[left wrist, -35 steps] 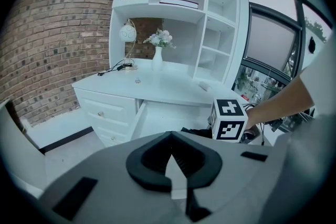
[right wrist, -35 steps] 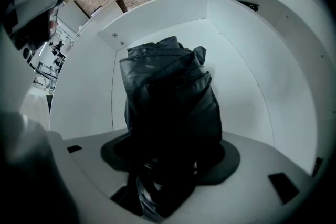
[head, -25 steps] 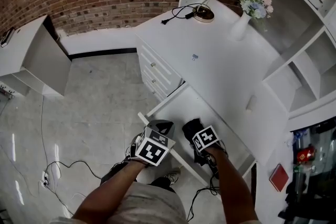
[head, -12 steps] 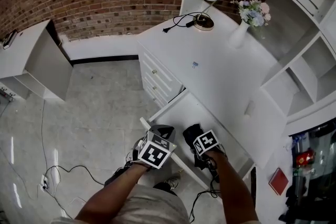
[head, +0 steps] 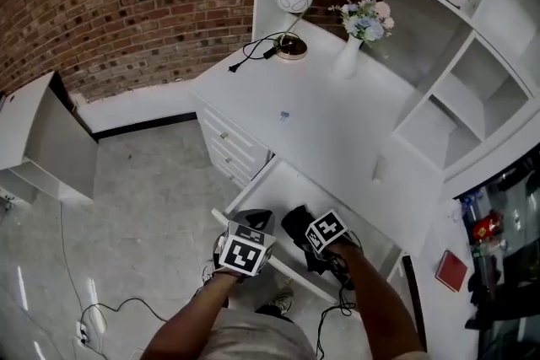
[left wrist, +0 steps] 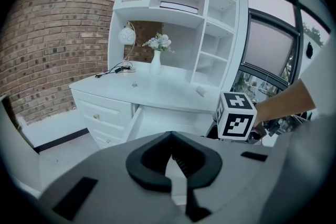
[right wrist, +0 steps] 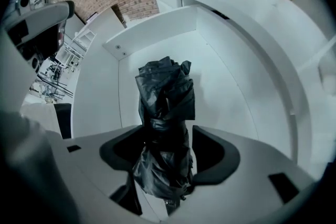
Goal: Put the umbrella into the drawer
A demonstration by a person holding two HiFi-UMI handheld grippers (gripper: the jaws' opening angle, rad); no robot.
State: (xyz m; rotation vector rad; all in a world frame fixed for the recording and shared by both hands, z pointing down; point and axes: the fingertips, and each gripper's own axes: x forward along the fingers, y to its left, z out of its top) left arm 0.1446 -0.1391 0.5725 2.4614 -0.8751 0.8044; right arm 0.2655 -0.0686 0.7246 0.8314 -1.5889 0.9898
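The right gripper (right wrist: 164, 150) had its fingers clamped on the black umbrella (right wrist: 165, 102), a folded, crumpled bundle of glossy fabric. Its long axis ran straight out from the fingers, with the free end aimed into the open white drawer (right wrist: 226, 81). Just beside the drawer's front, the left gripper (left wrist: 170, 160) had its fingers pressed together, empty. Beyond the drawer lay the tabletop (head: 337, 122).

The drawer (right wrist: 226, 92) has a bare floor beyond the black umbrella (right wrist: 164, 113), free to pass from above. Its walls close the sides, and the desktop (head: 329, 122) overhangs its far part.
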